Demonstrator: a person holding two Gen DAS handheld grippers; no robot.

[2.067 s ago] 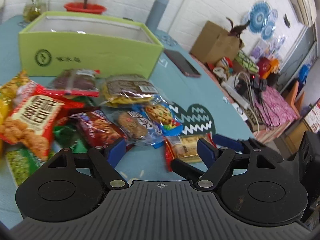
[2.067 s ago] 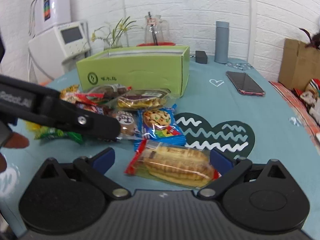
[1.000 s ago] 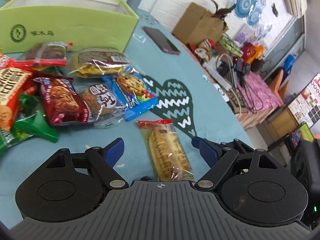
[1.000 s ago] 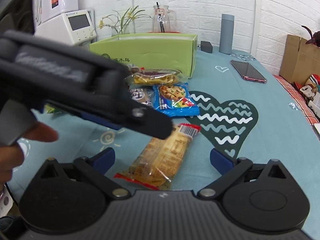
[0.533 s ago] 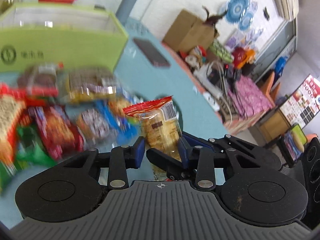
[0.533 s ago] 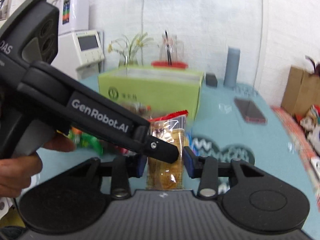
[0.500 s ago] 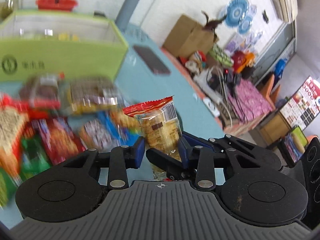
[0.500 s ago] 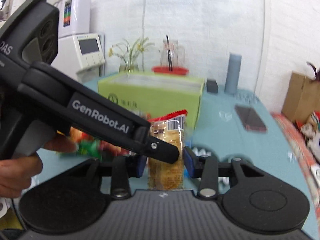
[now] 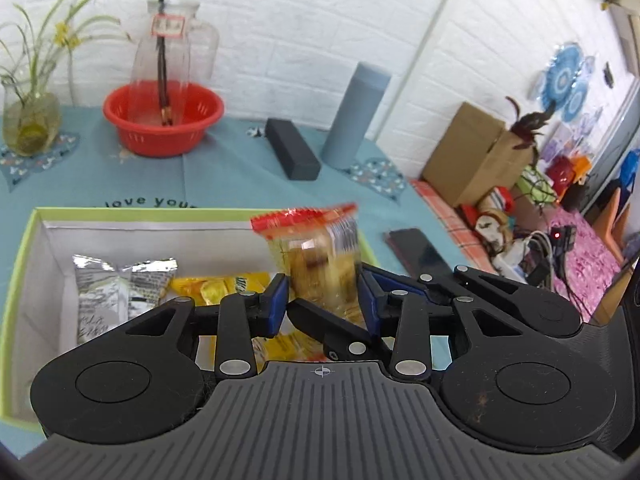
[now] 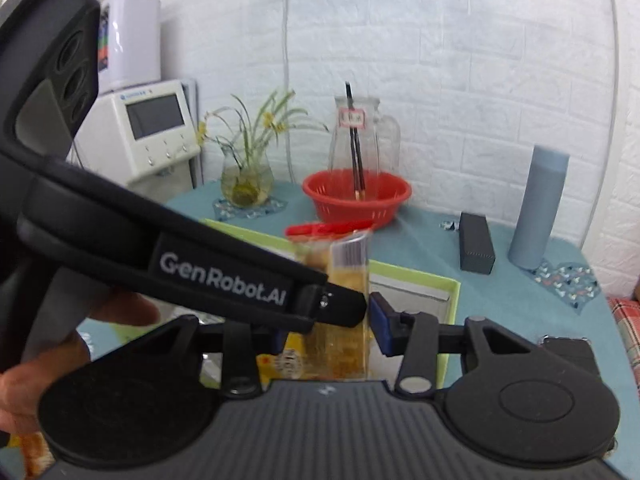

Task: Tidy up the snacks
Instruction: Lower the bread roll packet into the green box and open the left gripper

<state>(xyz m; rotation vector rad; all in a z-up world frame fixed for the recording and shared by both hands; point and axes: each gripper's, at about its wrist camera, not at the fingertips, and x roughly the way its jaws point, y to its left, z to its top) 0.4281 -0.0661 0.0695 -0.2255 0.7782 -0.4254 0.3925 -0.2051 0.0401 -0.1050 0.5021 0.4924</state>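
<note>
White letters on the black left gripper (image 10: 360,308) say "GenRobot.AI", and dark letters on the blue tablecloth (image 9: 224,168) behind the green box (image 9: 24,240) say "love you".

Biscuit packet (image 9: 320,256): off the table, now upright over the green box (image 9: 24,248).
Left gripper (image 9: 322,300), right gripper (image 10: 328,320): both closed on it.

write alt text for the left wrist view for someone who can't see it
Both grippers pinch one clear, red-topped biscuit packet upright above an open green box: the left gripper grips its sides and the right gripper's tip crosses below. Inside the box lie a silver packet and yellow packets.
</note>
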